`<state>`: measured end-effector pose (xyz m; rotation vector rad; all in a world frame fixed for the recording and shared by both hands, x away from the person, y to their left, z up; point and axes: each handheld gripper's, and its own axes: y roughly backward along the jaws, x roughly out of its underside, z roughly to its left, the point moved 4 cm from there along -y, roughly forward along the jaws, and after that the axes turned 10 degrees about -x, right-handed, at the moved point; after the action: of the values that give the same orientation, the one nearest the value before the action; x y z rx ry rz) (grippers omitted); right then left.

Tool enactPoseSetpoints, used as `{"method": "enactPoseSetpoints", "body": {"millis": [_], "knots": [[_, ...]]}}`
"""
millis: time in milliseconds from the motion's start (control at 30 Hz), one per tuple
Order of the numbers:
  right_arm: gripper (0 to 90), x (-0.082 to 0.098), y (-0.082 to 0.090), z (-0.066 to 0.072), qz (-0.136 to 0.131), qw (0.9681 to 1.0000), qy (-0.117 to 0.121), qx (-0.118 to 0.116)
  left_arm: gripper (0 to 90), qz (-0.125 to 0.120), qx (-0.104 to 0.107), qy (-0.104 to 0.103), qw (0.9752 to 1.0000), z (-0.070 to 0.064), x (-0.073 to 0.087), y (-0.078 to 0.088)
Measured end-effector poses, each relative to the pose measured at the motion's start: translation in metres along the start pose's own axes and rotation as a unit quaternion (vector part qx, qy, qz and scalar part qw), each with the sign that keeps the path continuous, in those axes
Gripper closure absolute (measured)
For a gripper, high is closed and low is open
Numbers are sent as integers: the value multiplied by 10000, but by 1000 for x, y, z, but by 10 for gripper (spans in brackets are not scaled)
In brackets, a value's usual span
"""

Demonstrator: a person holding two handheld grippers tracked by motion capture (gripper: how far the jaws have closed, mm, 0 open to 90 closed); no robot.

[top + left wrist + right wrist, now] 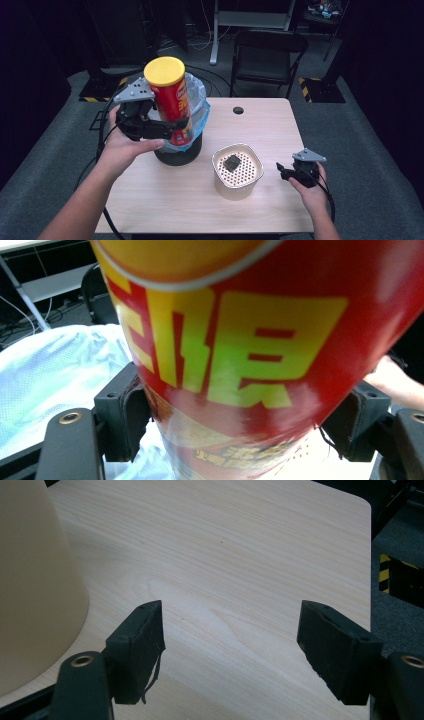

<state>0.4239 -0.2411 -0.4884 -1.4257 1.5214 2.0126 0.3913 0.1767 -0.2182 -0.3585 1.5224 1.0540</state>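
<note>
With your left gripper (167, 127) clenched on the chip can (170, 97), centre it over the lined bin (197, 107) at upper left before releasing, right gripper (230, 645) idle with jaws apart.

left gripper (167, 125) clamped; right gripper (286, 172) agape

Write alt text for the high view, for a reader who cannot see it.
The left tongs grip a red crisp can with a yellow lid above a lined bin. The right tongs rest open on the table beside a perforated cup.
</note>
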Motion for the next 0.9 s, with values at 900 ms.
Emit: {"method": "enactPoseSetpoints", "body": {"millis": [900], "knots": [[265, 0, -1, 2, 29, 9999, 101, -9, 236, -175, -1014, 584, 9930, 81, -11, -40]]}}
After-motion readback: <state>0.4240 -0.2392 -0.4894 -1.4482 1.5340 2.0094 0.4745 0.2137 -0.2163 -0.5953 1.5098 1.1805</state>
